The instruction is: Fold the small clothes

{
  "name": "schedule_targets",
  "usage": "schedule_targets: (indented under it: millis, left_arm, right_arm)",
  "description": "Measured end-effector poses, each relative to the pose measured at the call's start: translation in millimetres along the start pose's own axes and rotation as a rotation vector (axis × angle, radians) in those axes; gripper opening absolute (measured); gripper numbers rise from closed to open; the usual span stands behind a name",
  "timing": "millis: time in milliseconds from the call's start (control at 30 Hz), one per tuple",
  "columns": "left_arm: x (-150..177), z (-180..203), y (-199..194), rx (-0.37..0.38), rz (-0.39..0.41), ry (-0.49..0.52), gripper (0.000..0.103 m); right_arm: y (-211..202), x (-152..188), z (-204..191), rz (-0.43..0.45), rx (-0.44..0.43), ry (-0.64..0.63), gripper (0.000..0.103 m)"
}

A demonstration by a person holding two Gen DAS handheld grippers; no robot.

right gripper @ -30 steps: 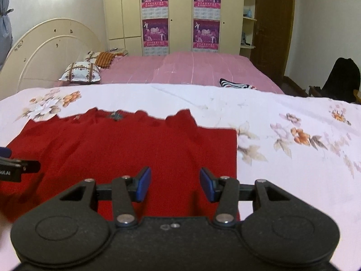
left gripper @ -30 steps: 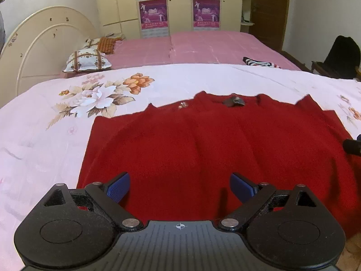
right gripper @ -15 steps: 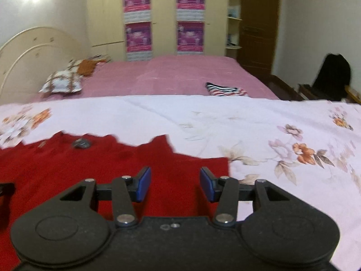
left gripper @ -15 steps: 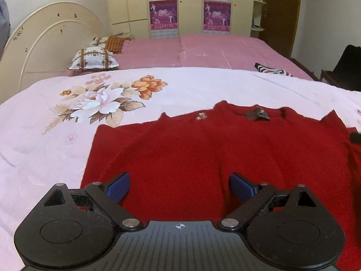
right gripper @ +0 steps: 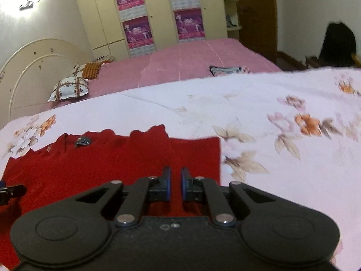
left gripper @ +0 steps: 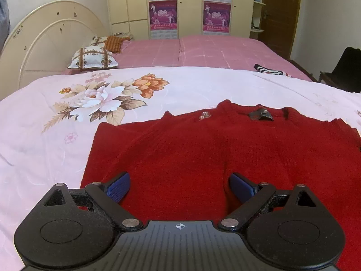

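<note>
The red sweater [left gripper: 203, 153] was laid flat, neckline away, on the floral bedspread [left gripper: 56, 140], presumably for folding. The left gripper [left gripper: 179, 184] was held wide open over its hem, nothing pinched. The right gripper [right gripper: 175, 181] was nearly closed above its right side; cloth between the fingers could not be confirmed

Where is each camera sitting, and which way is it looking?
Left wrist view: sits on the left tongs, looking down along their wide-open fingers over the red sweater; the person doesn't show.
Right wrist view: sits on the right tongs, shut, tilted, at the sweater's right edge; the left tongs' tip peeks in.
Both see the sweater, floral sheet, patterned pillow and wardrobe.
</note>
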State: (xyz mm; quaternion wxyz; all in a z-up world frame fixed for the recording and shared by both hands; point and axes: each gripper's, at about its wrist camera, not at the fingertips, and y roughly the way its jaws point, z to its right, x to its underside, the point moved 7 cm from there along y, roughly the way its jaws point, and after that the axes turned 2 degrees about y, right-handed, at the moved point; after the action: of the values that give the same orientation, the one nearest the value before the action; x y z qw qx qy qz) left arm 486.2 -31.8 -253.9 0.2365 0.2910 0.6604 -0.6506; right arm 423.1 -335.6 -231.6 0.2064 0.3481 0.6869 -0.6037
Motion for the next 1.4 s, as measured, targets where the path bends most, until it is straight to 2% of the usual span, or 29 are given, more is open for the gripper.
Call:
schedule_targets:
  millis: [100, 233, 300, 400, 500, 567, 600, 633, 733, 800, 967, 1167, 1300, 1400]
  left_arm:
    - [0, -1, 0, -0.004, 0.000, 0.004, 0.094]
    - [-5, 0, -6, 0.004, 0.013, -0.014, 0.094]
    - [-9, 0, -6, 0.008, 0.024, -0.023, 0.094]
    - [-12, 4, 1, 0.005, 0.016, -0.030, 0.094]
    - [-13, 8, 14, -0.011, 0.005, -0.004, 0.094]
    - [-12, 7, 22, -0.014, 0.002, 0.015, 0.096]
    - [-11, 5, 24, -0.026, -0.001, 0.011, 0.103]
    - [-10, 3, 25, -0.025, -0.009, -0.001, 0.103]
    - [-10, 0, 18, -0.018, -0.021, -0.027, 0.103]
    - [-8, 0, 11, -0.020, -0.014, -0.015, 0.103]
    - [-1, -3, -6, -0.009, -0.007, -0.021, 0.103]
    - [13, 2, -30, 0.012, 0.016, 0.013, 0.103]
    - [29, 4, -26, 0.009, -0.017, 0.053, 0.103]
    - [34, 4, -28, 0.005, -0.021, 0.061, 0.103]
  right_arm:
    - [7, 6, 4, -0.026, 0.038, -0.020, 0.012]
    - [2, 2, -5, 0.018, 0.065, -0.074, 0.025]
    - [-7, -5, -11, 0.071, 0.059, -0.075, 0.025]
    - [-7, -14, -26, 0.093, 0.034, -0.115, 0.025]
    - [6, -15, -41, 0.068, 0.013, -0.142, 0.024]
    - [20, -10, -45, 0.038, 0.037, -0.177, 0.024]
    - [28, -6, -41, 0.019, 0.069, -0.185, 0.023]
    - [35, -2, -37, -0.007, 0.087, -0.184, 0.022]
    - [33, 2, -39, -0.005, 0.091, -0.189, 0.024]
    - [22, 0, -47, 0.012, 0.072, -0.190, 0.028]
    - [-7, 8, -81, 0.040, -0.022, -0.200, 0.029]
    - [-17, 35, -124, 0.004, -0.107, -0.243, 0.030]
    - [-19, 53, -139, -0.023, -0.121, -0.263, 0.033]
    - [-11, 65, -144, -0.059, -0.086, -0.294, 0.034]
